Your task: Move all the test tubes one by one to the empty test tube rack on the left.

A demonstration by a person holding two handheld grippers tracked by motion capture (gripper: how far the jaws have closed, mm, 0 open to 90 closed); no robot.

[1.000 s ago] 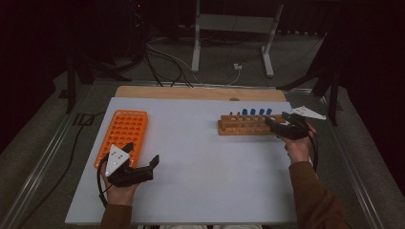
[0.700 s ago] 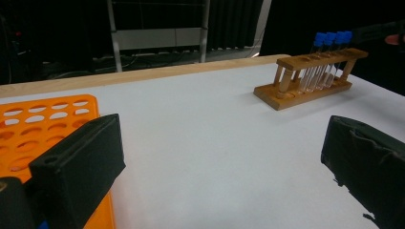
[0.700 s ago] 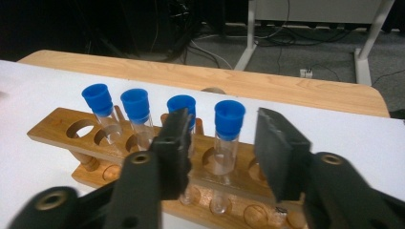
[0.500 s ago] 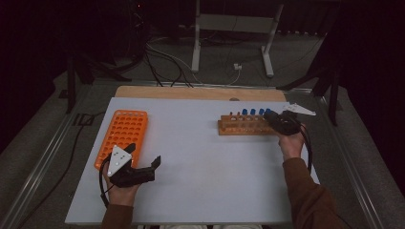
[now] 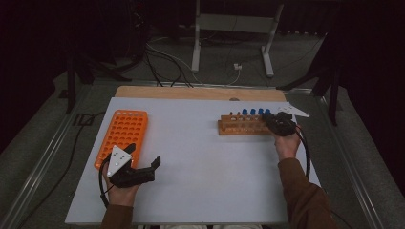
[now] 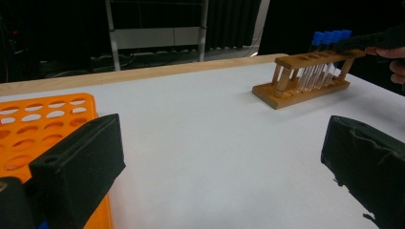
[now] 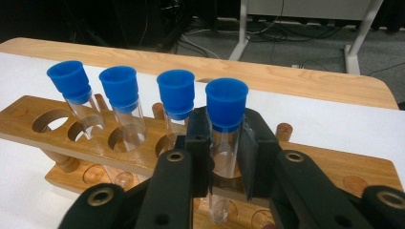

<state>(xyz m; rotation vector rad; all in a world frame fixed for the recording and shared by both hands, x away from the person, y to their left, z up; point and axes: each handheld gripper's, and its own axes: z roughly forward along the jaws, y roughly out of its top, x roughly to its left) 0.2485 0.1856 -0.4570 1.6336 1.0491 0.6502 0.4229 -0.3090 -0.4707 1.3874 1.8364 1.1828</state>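
Observation:
A wooden rack [image 5: 241, 126] [image 7: 334, 164] [image 6: 305, 86] at the table's right holds several clear test tubes with blue caps [image 5: 253, 112]. My right gripper [image 7: 224, 152] [image 5: 273, 120] has just been closing, and its pads now press on the glass of the rightmost tube [image 7: 226, 124], just under its blue cap, with the tube upright in the rack. An orange rack [image 5: 123, 134] [image 6: 43, 124] with many empty holes lies at the left. My left gripper [image 5: 154, 164] [image 6: 219, 167] stands open beside the orange rack's near end, nothing between its jaws.
The white tabletop [image 5: 200, 162] ends in a wooden strip [image 5: 200, 93] at the far edge. Beyond it stand a metal stand [image 5: 229, 28] and cables on the floor. A person's hands and sleeves come in from the near side.
The right gripper moved a little toward the wooden rack's right end, sank, and shut on the rightmost tube. The left gripper kept still.

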